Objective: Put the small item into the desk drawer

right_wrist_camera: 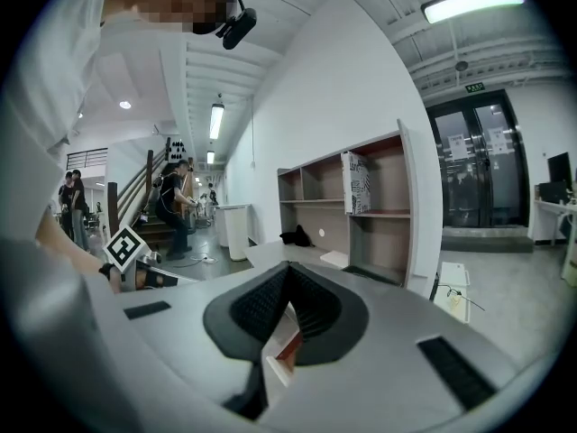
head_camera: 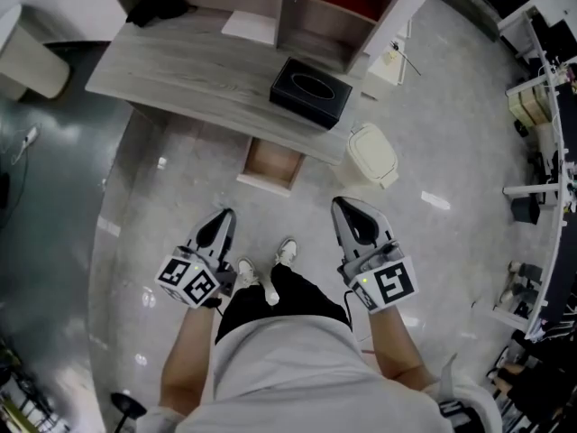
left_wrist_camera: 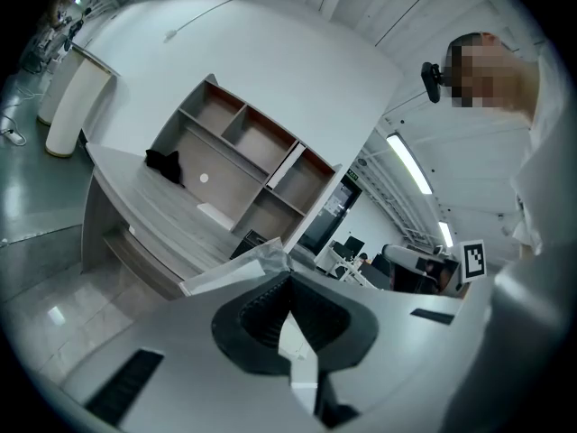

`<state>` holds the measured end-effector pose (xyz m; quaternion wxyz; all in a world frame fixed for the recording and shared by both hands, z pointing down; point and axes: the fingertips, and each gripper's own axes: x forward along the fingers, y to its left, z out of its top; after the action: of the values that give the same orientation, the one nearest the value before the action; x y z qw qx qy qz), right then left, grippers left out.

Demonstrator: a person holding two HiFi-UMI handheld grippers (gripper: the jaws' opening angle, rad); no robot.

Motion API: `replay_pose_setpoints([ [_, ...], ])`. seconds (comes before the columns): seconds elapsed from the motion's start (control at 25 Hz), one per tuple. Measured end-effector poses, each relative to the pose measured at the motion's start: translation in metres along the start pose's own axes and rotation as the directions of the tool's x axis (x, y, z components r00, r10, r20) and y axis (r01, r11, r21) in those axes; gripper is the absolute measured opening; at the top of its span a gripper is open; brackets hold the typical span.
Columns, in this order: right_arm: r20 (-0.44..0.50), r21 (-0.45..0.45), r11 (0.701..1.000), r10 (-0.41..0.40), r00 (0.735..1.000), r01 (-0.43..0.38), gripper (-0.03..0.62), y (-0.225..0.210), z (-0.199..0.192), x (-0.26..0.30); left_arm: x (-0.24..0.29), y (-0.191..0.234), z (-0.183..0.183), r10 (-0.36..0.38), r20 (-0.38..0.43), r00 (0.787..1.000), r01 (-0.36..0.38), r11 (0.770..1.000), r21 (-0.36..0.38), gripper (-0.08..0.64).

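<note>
Left jaws: on the left gripper (left_wrist_camera: 288,275) they are pressed together, the ribbed black pads (left_wrist_camera: 262,312) meeting at the tips. A crinkled pale shape (left_wrist_camera: 267,255) shows just past the tips, and I cannot tell whether it touches them.
Right jaws: on the right gripper (right_wrist_camera: 288,265) they are likewise closed tip to tip. In the hollow behind the tips I see a white and red-brown sliver, too small for me to name.
Small item: I cannot single it out in any view.
Drawer: the drawer (head_camera: 269,162) is pulled out from under the desk's front edge, right of the middle. It lies ahead of both grippers, with a brown inside and a pale front panel.
Desk: the desk (head_camera: 180,79) has a grey wood-grain top, long and flat. A shelf unit (head_camera: 334,16) stands along its rear edge.
Desk load: a black box (head_camera: 311,91) with an oval slot sits near the front edge, above the drawer. A black bundle (head_camera: 158,5) lies at the rear left, and a white flat piece (head_camera: 248,27) lies at the rear edge beside the shelf unit.
Room to move: glossy grey floor (head_camera: 180,179) lies between the gripper tips and the drawer front.
Side limit: a cream lidded bin (head_camera: 374,156) stands just right of the drawer, by the desk's front right corner and near the right gripper's tips.
Operator: the person's shoes (head_camera: 287,251) stand between the two grippers.
</note>
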<state>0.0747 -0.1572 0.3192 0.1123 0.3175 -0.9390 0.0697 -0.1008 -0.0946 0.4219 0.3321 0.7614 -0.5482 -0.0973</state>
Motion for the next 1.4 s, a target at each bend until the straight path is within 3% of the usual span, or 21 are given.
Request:
replay_pose_setpoints([
  [0.64,-0.061,0.027,1.0,0.015,0.998,-0.014,0.023,0.004,-0.083,0.039,0.064,0.074,-0.1,0.012,-0.121,0.993,-0.015,1.0,-0.027,0.017],
  [1.4,-0.086,0.084,0.996,0.039,0.996,-0.031,0.021,-0.01,-0.155,0.066,0.133,0.114,-0.165,0.029,-0.193,0.981,-0.027,1.0,0.015,0.017],
])
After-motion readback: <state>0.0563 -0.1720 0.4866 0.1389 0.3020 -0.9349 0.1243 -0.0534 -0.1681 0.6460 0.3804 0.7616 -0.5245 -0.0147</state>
